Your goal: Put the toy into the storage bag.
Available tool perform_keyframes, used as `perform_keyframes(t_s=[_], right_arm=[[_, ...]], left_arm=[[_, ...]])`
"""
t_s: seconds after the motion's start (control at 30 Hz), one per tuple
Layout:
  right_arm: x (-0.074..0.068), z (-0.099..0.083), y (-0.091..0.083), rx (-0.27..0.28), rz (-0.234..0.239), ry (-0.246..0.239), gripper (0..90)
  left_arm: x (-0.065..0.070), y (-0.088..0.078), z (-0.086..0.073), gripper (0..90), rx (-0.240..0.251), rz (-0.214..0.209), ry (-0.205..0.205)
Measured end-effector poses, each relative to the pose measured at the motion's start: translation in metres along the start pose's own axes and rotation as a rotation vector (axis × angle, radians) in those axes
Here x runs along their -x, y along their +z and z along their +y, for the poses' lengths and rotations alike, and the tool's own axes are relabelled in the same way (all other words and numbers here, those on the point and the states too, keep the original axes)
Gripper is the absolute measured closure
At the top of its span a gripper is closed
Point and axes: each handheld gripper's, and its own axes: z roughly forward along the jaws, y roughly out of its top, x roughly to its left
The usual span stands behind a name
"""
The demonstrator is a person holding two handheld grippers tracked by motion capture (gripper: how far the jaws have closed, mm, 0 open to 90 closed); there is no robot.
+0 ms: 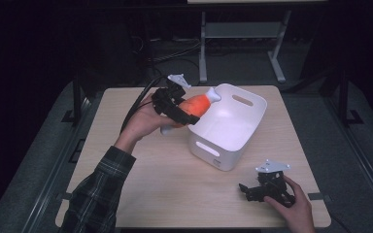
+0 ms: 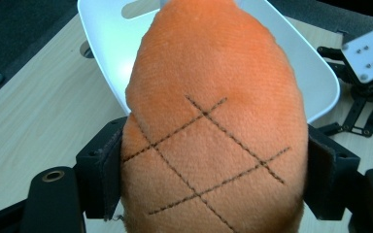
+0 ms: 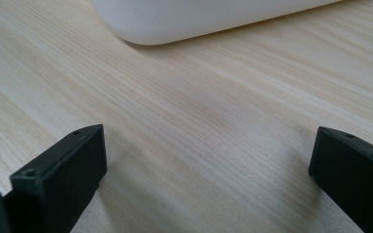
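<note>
Orange plush sits closest to my lens: a soft toy with stitched cross-hatching, clamped between my left gripper's pads, which press into its flanks from both sides. Seen from the high view, the toy hangs in the air at about 10 o'clock from the white bin, its pale tip poking just over the bin's near rim. I'd say I'm carrying it nose-first so that it clears the wall and can be let go straight into the hollow — the grip sits low on the body, which leaves the front end free to lead.

Beyond the toy in the left gripper view, the bin's glossy inside looks empty, ready to take it.

My right gripper rests on the table at roughly 5 o'clock from the bin, well apart from the toy, jaws standing wide with nothing but bare wood between them. I judge it is parked there to stay out of the way — one hand is enough for something this light.
</note>
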Motion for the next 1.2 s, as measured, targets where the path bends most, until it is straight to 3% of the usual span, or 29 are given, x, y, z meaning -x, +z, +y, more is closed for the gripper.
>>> perform_keyframes(t_s=[0.77,1.2], right_arm=[[0.000,0.000,0.000,0.000,0.002,0.000,0.0],[0.000,0.000,0.000,0.000,0.001,-0.002,0.0]], left_arm=[[-0.007,0.037,0.043,23.0,-0.013,0.029,-0.022],[-0.009,0.073,0.061,22.8,-0.046,0.042,-0.064]])
